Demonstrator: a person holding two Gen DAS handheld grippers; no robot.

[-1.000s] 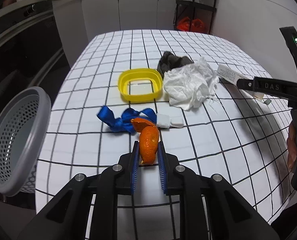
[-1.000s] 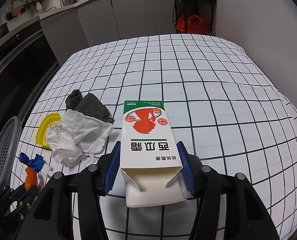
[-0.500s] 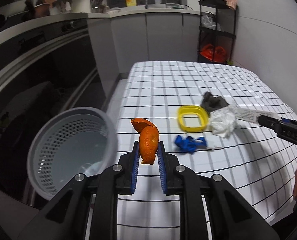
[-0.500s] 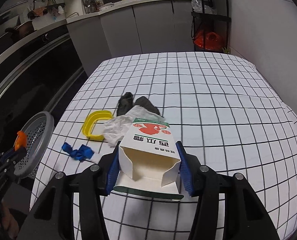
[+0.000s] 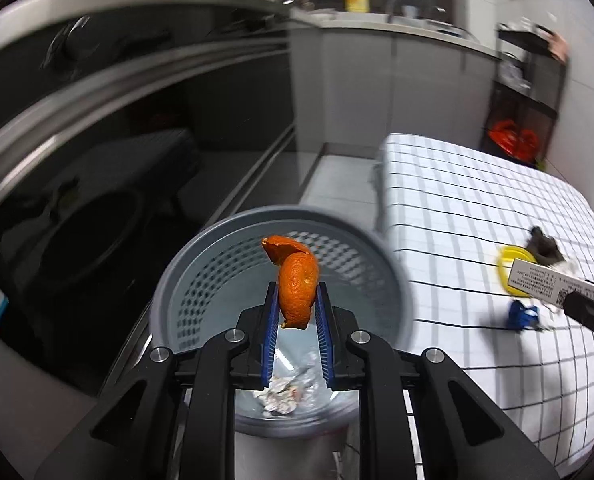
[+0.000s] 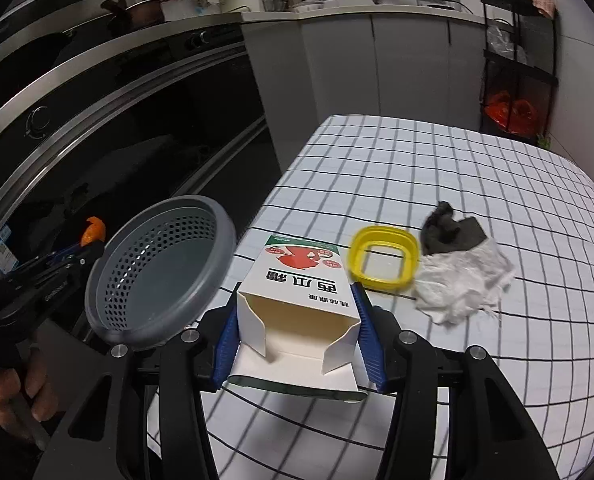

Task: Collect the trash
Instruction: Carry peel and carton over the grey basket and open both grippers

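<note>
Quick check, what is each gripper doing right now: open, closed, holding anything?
Left gripper: closed on the orange peel, above the grey bin.
Right gripper: closed on the opened carton.

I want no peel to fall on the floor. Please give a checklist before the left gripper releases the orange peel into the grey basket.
1. Orange peel held between left gripper fingers: ok.
2. Peel above the grey basket opening: ok in the left wrist view.
3. Basket has room; only crumpled trash at the bottom: ok.
4. Right gripper holds the white carton away from the basket mouth: ok.
5. Height of peel above the rim: cannot tell.
</note>
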